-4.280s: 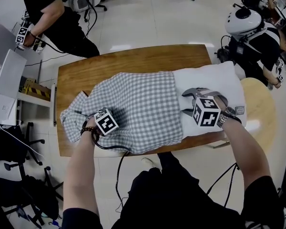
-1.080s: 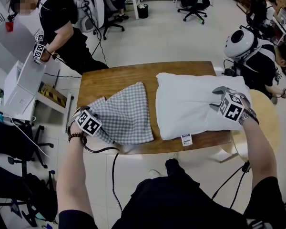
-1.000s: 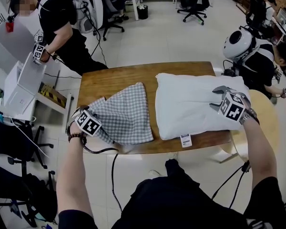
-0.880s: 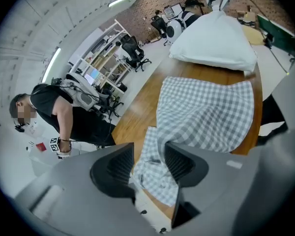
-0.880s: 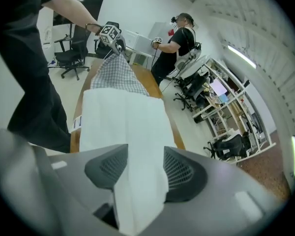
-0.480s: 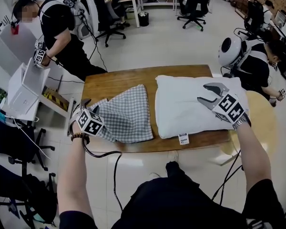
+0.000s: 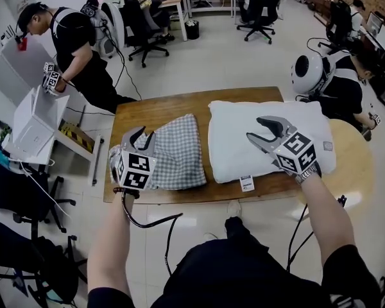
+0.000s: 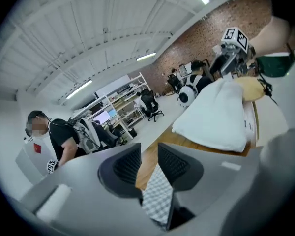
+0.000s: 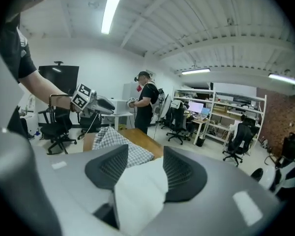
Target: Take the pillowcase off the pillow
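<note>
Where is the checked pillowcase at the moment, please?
Head view: the pillowcase lies on the left half of the wooden table, left of the white pillow.

**Both arms out, both grippers gripping**

Left gripper point(image 7: 141, 133), left of centre: forearm extended, jaws just been closing, pillowcase point(image 7: 173, 149) corner nipped between them.
Right gripper point(image 7: 255, 128), right of centre: forearm extended, jaws clamped on a fold of the pillow point(image 7: 234, 140).

No words, numbers or brand names can be read anywhere. The small white label point(image 7: 246, 183) at the pillow's point(image 7: 237, 140) near edge carries print too small to make out. The marker cube point(image 7: 134, 170) left of the pillow and the marker cube point(image 7: 293, 153) over it show only black-and-white squares.
</note>
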Available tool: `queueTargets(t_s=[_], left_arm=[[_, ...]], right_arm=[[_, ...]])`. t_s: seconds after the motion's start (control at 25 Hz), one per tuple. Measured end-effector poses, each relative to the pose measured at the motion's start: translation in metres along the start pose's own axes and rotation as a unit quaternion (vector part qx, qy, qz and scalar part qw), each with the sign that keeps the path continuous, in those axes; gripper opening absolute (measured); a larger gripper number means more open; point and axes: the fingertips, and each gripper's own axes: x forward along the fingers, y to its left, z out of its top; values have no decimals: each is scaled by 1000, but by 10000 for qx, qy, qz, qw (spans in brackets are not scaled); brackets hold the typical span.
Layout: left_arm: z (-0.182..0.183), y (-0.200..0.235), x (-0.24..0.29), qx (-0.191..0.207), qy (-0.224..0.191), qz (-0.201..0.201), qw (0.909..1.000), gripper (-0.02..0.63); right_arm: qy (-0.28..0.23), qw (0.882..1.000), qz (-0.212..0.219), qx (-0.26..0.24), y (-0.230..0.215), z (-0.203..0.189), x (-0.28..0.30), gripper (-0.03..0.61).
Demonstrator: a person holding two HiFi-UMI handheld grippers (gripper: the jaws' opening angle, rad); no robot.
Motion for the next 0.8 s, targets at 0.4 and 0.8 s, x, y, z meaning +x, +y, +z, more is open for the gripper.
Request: queueTargets(t_s=[0.4, 0.8], left_arm=[[86, -67, -31, -1676, -1547, -866, 9698, 5], [121, -99, -52, -1905, -2067, -1011, 9543, 5]], right_arm=[[-1157, 9921, -209, 438, 35, 38, -1, 122], [-1545, 9866, -343, 403, 64, 49, -3, 3]])
